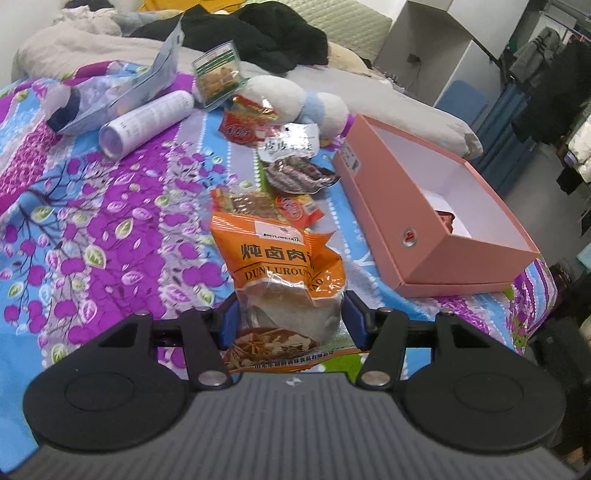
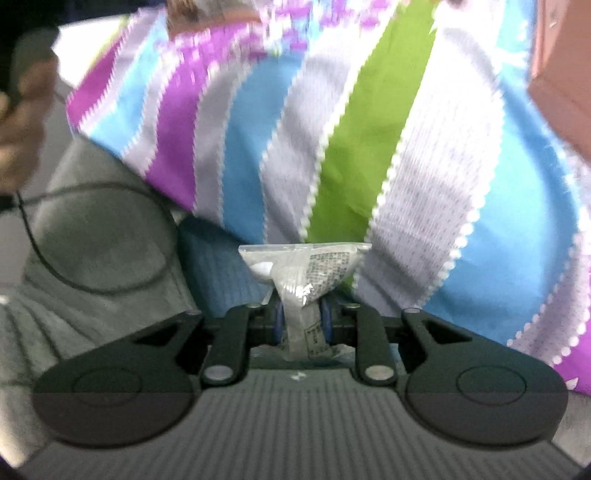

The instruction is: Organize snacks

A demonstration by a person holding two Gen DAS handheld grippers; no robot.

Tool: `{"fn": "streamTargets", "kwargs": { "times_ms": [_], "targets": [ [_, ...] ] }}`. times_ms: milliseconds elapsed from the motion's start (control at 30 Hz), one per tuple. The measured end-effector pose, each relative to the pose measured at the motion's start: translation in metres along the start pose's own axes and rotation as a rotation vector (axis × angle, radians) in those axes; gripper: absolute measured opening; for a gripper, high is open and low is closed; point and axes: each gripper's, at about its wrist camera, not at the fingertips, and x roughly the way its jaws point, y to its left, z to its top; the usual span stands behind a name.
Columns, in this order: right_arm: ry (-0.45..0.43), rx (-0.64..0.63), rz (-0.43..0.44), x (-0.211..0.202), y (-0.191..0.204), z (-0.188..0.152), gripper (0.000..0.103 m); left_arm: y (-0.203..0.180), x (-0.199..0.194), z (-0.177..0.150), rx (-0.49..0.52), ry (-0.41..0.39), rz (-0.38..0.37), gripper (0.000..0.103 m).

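My left gripper (image 1: pixel 290 314) is shut on an orange snack bag (image 1: pixel 280 262), which it holds above the flowered bedspread (image 1: pixel 110 221). Beyond the bag lie a flat red and orange packet (image 1: pixel 258 205), a dark fish snack pack (image 1: pixel 295 170) and a red packet (image 1: pixel 245 125). At the right an open pink box (image 1: pixel 436 229) rests on the bed with a red item (image 1: pixel 445 219) inside. My right gripper (image 2: pixel 303 317) is shut on a small clear and silver packet (image 2: pixel 306 273), held above the striped sheet (image 2: pixel 351 129). The pink box's corner (image 2: pixel 561 74) shows at the upper right.
Farther back lie a white tube (image 1: pixel 147 122), a clear bag (image 1: pixel 122 96), a green-topped snack tub (image 1: pixel 218 74) and a plush toy (image 1: pixel 295 103). Dark clothes (image 1: pixel 258 33) and grey bedding (image 1: pixel 92 48) sit behind. A person's hand (image 2: pixel 18 122) and grey trousers (image 2: pixel 92 240) are at the left.
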Motion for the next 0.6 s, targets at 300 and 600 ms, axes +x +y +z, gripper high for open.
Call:
{"fn": "streamTargets", "kwargs": {
  "times_ms": [300, 600],
  "targets": [
    [-0.311, 0.044, -0.116, -0.104, -0.024, 0.032, 0.023, -0.021, -0.004, 0.042, 0.047, -0.048, -0.018, 0.062],
    [-0.62, 0.031, -0.458, -0.188, -0.038, 0.06, 0.023, -0.079, 0.004, 0.099, 0.09, -0.117, -0.131, 0.062]
  ]
}}
